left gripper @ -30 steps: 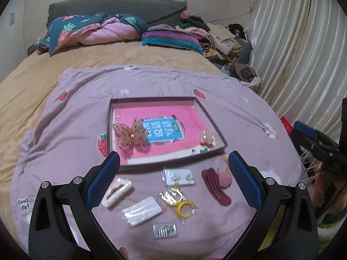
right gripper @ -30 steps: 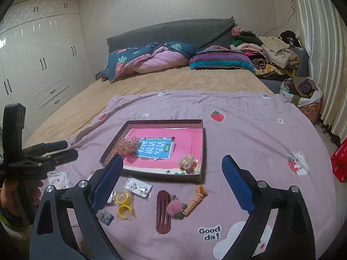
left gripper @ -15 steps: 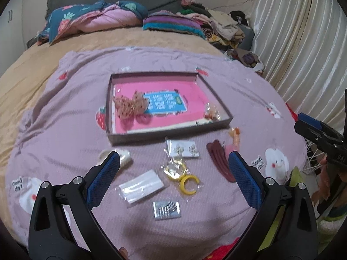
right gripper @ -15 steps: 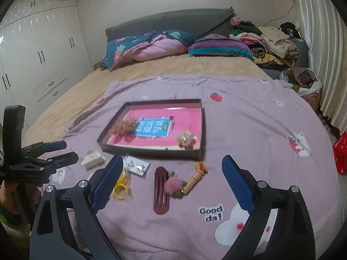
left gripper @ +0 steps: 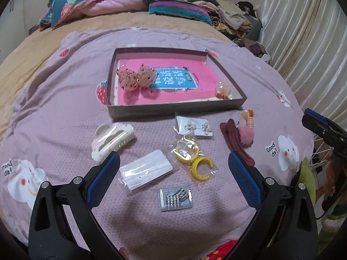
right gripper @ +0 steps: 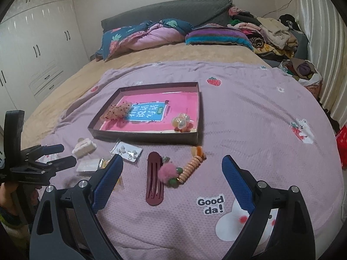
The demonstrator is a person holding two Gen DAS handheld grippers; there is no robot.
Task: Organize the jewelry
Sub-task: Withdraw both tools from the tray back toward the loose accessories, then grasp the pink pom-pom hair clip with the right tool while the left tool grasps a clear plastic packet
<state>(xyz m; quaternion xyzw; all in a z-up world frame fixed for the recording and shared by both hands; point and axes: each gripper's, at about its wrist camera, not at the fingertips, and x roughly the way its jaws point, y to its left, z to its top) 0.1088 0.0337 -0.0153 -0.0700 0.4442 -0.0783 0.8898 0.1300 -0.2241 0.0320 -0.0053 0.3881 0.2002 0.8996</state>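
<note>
A shallow dark box (left gripper: 173, 106) (right gripper: 143, 135) with a pink lining lies on the purple blanket and holds a beige bow (left gripper: 135, 79) and a cluster of clear beads (left gripper: 223, 90) (right gripper: 182, 122). In front of it lie a white claw clip (left gripper: 112, 138) (right gripper: 84, 147), an earring card (left gripper: 195, 126) (right gripper: 128, 150), yellow hoops in plastic (left gripper: 193, 156), a white packet (left gripper: 145, 171), a rhinestone card (left gripper: 175, 198), a maroon hair clip (right gripper: 154, 178) and a pink pompom tie (right gripper: 168, 172). My left gripper (left gripper: 173, 177) hangs open above the packets. My right gripper (right gripper: 171, 179) is open over the maroon clip.
The blanket (right gripper: 249, 117) covers a tan bed with pillows (right gripper: 147, 35) and piled clothes (right gripper: 271, 34) at the headboard. White wardrobes (right gripper: 36, 47) stand left, curtains (left gripper: 303, 32) right. A hand (right gripper: 8, 195) holds the other gripper at the bed's left edge.
Both grippers have moved forward and down toward the items in front of the box, which now look larger. Both stayed open.
</note>
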